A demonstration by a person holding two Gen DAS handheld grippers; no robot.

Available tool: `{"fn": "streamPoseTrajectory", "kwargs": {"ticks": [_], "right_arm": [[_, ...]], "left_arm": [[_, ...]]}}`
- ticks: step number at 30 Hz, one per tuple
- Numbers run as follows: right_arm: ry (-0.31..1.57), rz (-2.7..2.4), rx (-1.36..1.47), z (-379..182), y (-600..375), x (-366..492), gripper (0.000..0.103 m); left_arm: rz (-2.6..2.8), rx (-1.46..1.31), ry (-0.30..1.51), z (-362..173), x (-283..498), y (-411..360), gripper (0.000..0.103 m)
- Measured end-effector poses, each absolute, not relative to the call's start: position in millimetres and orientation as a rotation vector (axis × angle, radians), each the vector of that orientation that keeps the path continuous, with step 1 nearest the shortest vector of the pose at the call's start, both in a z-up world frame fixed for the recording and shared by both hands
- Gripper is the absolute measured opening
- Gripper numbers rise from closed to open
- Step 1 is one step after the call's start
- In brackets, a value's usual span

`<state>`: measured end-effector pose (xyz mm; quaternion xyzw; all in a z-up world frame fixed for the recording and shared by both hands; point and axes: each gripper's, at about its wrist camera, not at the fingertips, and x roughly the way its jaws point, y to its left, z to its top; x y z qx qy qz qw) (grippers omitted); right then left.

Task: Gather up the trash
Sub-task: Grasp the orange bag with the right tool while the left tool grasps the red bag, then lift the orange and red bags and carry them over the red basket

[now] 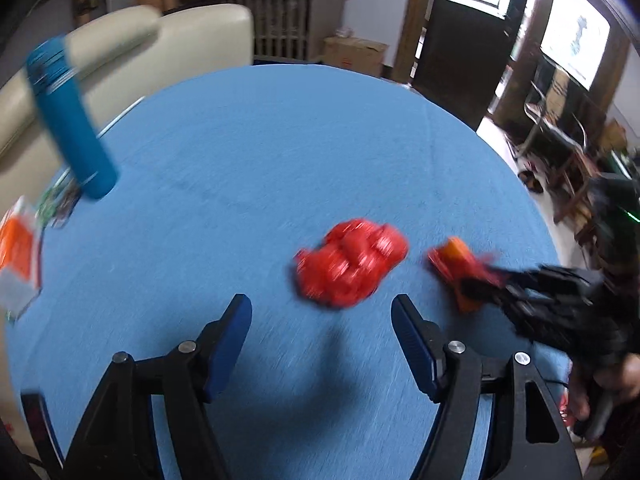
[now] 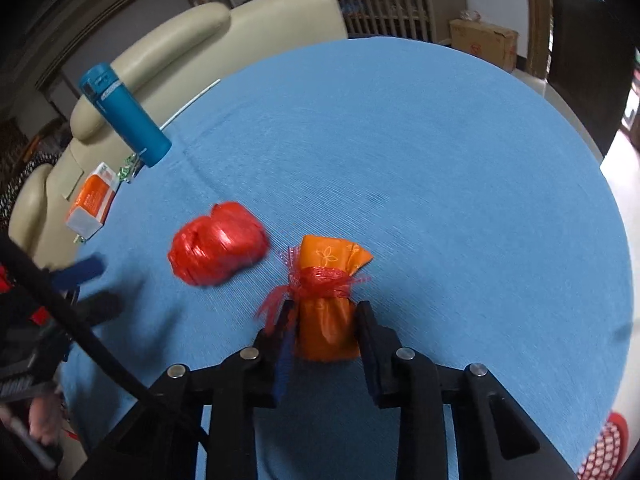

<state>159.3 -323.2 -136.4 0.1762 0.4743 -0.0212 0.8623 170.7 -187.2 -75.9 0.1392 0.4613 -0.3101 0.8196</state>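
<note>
On the round blue table (image 1: 280, 152) lies a crumpled red plastic wad (image 1: 352, 268), also in the right wrist view as the red wad (image 2: 218, 248). Just in front of it my left gripper (image 1: 322, 312) stands open, nothing between its blue pads. An orange packet tied with red netting (image 2: 326, 300) sits between the pads of my right gripper (image 2: 326, 312), which is shut on it. In the left wrist view the same orange packet (image 1: 452, 256) shows at the tip of the right gripper (image 1: 464, 284). My left gripper (image 2: 88, 284) appears blurred at the left edge.
A tall blue bottle (image 2: 124, 116) stands near the table's far left edge, beside an orange-and-white box (image 2: 92, 202) and a small crumpled wrapper (image 2: 128, 170). A cream sofa (image 2: 208, 32) lies behind the table. A cardboard box (image 2: 484, 42) sits on the floor beyond.
</note>
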Motion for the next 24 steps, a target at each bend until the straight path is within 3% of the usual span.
{"fn": "streamPoseTrajectory", "kwargs": {"ticks": [6, 7, 8, 15, 24], "right_arm": [[0.994, -0.036, 0.421, -132, -338, 119, 0.031], [0.99, -0.035, 0.435, -130, -340, 111, 0.031], [0.986, -0.035, 0.446, -130, -341, 105, 0.031], [0.946, -0.03, 0.517, -125, -345, 74, 0.031], [0.869, -0.029, 0.512, -98, -330, 45, 0.031]], "left_arm": [[-0.666, 0.376, 1.008, -103, 194, -228, 0.073], [-0.669, 0.366, 1.017, -107, 198, -228, 0.068], [-0.681, 0.35, 1.029, -110, 201, -228, 0.053], [-0.653, 0.284, 1.011, -97, 187, -216, 0.049], [-0.512, 0.338, 0.832, -35, 116, -198, 0.049]]}}
